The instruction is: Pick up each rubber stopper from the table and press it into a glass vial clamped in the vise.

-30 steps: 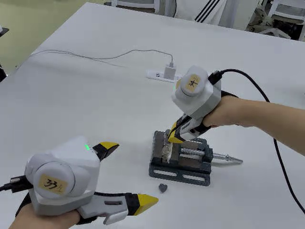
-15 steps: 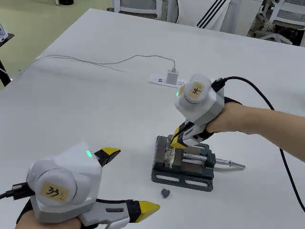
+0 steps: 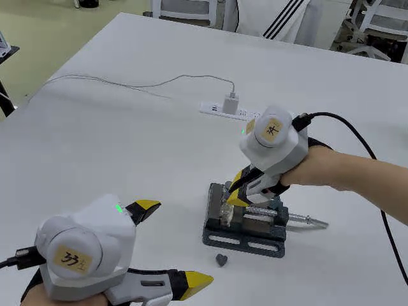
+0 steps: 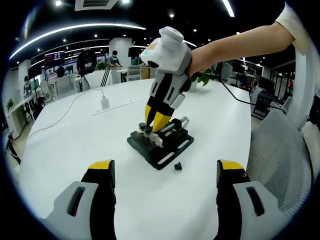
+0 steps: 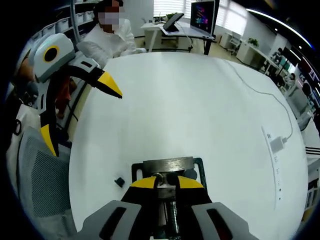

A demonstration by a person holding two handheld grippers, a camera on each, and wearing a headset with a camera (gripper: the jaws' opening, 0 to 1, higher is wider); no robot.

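**One stopper loose beside the vise**

A single rubber stopper (image 3: 221, 259) lies on the counter (image 3: 115, 140) just in front of the one vise (image 3: 245, 233). It looks small, light and squashy, so pinch its sides. The vials (image 3: 225, 213), perhaps two, are fragile glass. The right gripper (image 3: 233, 196) sits over them with jaws nearly together; whether it grips anything is unclear. The left gripper (image 3: 175, 242) is spread wide and empty.

Illumination is bright, even and overhead. In the head view the white table (image 3: 127, 146) is close to overexposed, and the vise (image 3: 245, 223) casts only a short, soft shadow toward 6 o'clock. In the left gripper view, ceiling strip lights (image 4: 75, 27) glare from 10 to 1 o'clock. Both gripper views bend straight lines strongly toward the edges, and the near jaws at 6 o'clock are slightly soft. The head view is sharp.
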